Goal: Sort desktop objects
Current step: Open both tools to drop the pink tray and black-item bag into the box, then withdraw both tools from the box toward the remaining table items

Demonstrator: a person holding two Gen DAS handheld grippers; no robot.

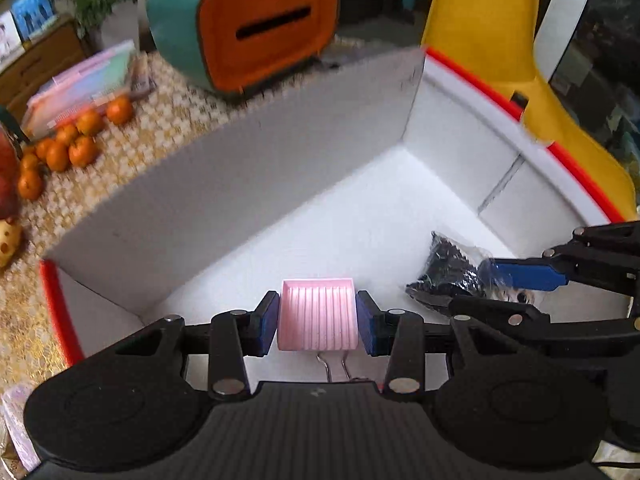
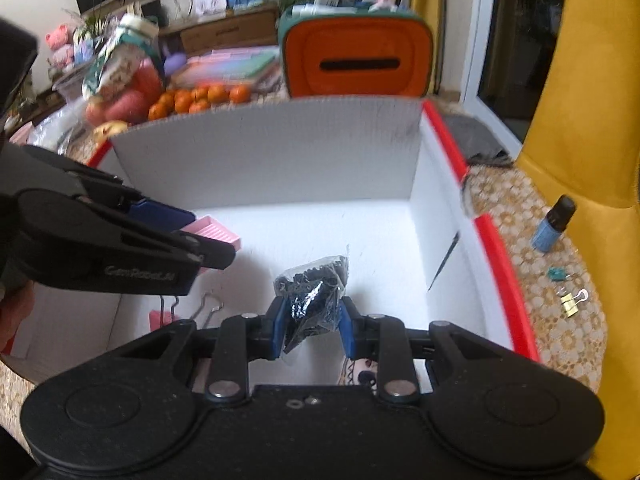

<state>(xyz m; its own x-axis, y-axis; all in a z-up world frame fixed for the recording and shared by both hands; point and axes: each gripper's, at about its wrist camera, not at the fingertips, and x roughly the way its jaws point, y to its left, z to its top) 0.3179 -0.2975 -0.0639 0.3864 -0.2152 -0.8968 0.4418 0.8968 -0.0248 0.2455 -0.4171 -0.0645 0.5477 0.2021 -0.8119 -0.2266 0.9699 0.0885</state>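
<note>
A white box with a red rim (image 1: 472, 74) (image 2: 500, 248) and a tall grey back wall stands on the table. My left gripper (image 1: 318, 316) (image 2: 204, 236) is shut on a pink ribbed tray (image 1: 318, 304) (image 2: 220, 232), held over the left part of the box floor. My right gripper (image 2: 312, 324) (image 1: 508, 288) is shut on a clear bag of small black pieces (image 2: 316, 284) (image 1: 444, 272), held over the middle of the box. A red binder clip (image 2: 158, 320) with wire handles lies on the box floor under the left gripper.
Behind the box stand an orange-and-teal tissue box (image 1: 256, 28) (image 2: 360, 60), a pile of oranges (image 1: 72, 140) (image 2: 200, 98) and stacked books (image 2: 228, 66). Right of the box lie a small blue bottle (image 2: 550, 224), a teal clip (image 2: 555, 275) and a gold binder clip (image 2: 572, 302). A yellow chair (image 1: 480, 40) is close by.
</note>
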